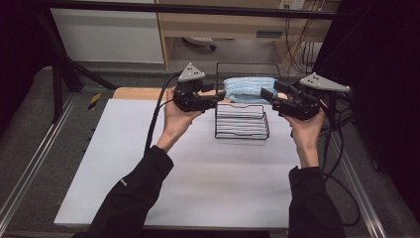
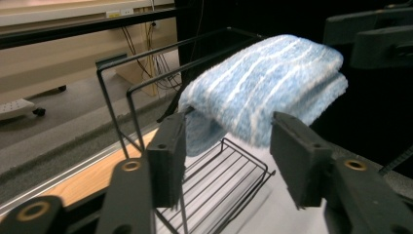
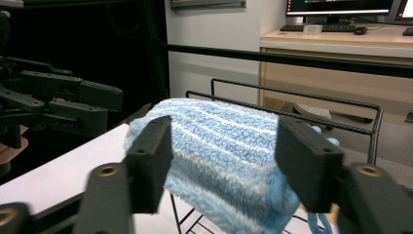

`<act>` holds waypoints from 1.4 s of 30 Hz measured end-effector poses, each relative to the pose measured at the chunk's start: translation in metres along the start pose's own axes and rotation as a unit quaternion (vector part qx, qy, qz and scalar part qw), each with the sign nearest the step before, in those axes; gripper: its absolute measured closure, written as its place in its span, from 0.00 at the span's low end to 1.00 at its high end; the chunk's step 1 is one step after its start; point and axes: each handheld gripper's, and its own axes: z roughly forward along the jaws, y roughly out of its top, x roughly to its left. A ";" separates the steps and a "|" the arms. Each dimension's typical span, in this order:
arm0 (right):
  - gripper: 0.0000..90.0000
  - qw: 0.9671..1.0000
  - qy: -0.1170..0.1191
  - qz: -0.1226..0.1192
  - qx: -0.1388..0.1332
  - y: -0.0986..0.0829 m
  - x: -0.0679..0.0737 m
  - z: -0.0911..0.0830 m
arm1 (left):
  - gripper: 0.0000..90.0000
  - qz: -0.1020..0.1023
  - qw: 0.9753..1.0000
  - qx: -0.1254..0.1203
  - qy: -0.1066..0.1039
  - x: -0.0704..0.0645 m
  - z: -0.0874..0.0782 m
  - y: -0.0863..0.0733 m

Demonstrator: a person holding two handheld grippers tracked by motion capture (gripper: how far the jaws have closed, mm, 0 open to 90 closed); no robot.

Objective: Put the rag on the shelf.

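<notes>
In the high view the left tool (image 1: pixel 214 95) sits left of centre in the upper half of the frame, its jaws spread apart and holding nothing, pointing at the left end of the folded blue towel (image 1: pixel 249 89). The towel lies draped over the top rail of the black wire rack (image 1: pixel 241 128), which stands on the white tabletop (image 1: pixel 208 173) at upper centre. Right of it, the right tool (image 1: pixel 270 95) faces the towel's other end, jaws likewise apart and empty, just beside the cloth.
</notes>
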 end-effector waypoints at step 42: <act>0.01 0.991 0.062 0.039 0.115 -0.170 0.011 -0.024 | 0.12 -0.036 0.990 0.122 0.062 0.057 -0.113 -0.214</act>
